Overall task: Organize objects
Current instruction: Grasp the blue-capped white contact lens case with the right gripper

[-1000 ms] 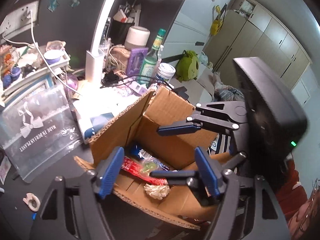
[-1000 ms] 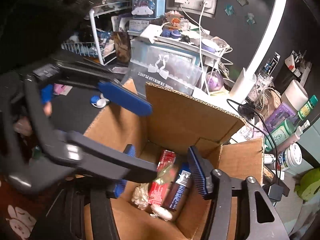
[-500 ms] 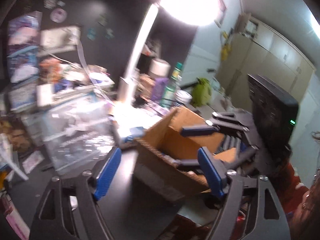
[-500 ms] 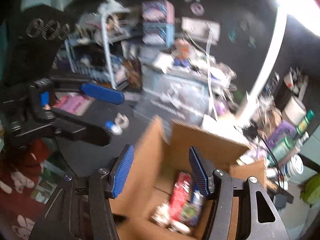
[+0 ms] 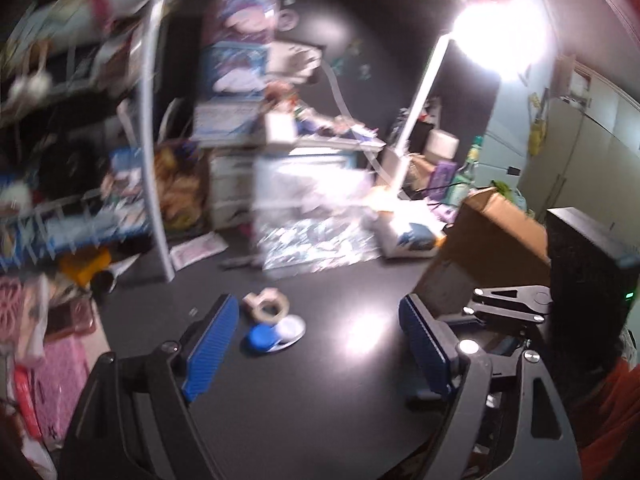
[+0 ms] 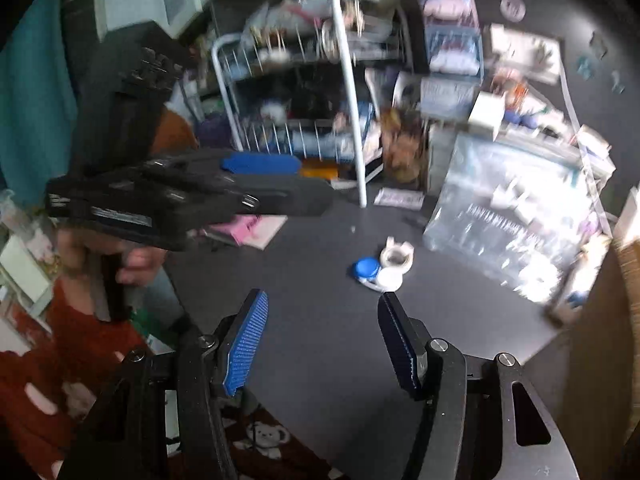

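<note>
— So, where do the two tools stand?
— Left hand-held gripper [image 5: 318, 346] hovers over the dark bench [image 5: 320, 400], its blue pads spread wide, nothing between them. Right hand-held gripper [image 6: 324, 344] likewise: wide apart and empty.
— And the things to sort?
— A tape roll [image 5: 266, 304] lies on the bench, touching a blue-and-white case [image 5: 274, 334] just in front of it. Both sit ahead of the left pads. From the right wrist view the roll [image 6: 396, 257] and case [image 6: 374, 273] lie beyond the fingertips.
— The box?
— Cardboard box [image 5: 488, 240] stands on the bench at the right, beside the lamp [image 5: 416, 120]. Its contents can't be seen.
</note>
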A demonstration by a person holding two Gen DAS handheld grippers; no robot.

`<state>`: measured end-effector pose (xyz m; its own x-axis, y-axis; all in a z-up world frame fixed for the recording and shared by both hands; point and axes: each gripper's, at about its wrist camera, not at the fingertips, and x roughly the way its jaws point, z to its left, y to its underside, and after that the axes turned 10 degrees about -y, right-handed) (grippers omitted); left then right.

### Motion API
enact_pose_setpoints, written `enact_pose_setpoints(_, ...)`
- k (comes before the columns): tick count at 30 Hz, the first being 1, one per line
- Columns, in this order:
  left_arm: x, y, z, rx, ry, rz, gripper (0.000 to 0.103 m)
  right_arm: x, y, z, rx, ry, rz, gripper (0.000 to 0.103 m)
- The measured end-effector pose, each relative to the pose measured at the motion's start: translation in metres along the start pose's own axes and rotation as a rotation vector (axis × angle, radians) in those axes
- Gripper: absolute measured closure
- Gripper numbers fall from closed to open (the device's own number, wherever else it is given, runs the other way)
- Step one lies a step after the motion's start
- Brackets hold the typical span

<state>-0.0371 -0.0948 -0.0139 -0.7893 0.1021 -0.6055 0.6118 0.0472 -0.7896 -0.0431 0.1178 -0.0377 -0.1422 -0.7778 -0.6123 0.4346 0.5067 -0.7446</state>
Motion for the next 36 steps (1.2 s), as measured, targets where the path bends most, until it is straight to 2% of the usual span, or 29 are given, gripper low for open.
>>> enact_pose_setpoints(5,0.027,0.031,0.031,-0.035,-0.021,0.055,0.023,0.049,0.015,-0.021,0.005,0.071,0.072,0.049)
enact_pose_setpoints(12,0.054,0.049,0.054,-0.061,-0.012,0.090,0.023,0.089,0.020,-0.055,0.026,0.137,0.158,0.049)
enact_pose_setpoints(17,0.065,0.050,0.062,-0.078,0.006,0.107,0.023,0.111,0.016,-0.069,0.042,0.132,0.188,0.049)
enact_pose_setpoints(21,0.066,0.051,0.068,-0.088,0.001,0.105,0.023,0.121,0.009,-0.071,0.031,0.135,0.184,0.049)
enact_pose_setpoints(24,0.064,0.051,0.075,-0.102,-0.004,0.098,0.023,0.128,0.004,-0.071,0.024,0.134,0.180,0.054)
enact_pose_setpoints(30,0.060,0.051,0.081,-0.107,-0.007,0.095,0.023,0.140,-0.001,-0.068,-0.020,0.141,0.185,0.054)
enact_pose_setpoints(32,0.061,0.051,0.082,-0.104,-0.011,0.099,0.023,0.142,-0.003,-0.068,-0.024,0.137,0.184,0.057)
enact_pose_setpoints(34,0.060,0.052,0.082,-0.103,-0.013,0.099,0.023,0.140,-0.003,-0.065,-0.018,0.135,0.193,0.067)
enact_pose_setpoints(36,0.060,0.051,0.083,-0.106,-0.007,0.098,0.023,0.135,-0.002,-0.057,-0.006,0.075,0.195,0.067)
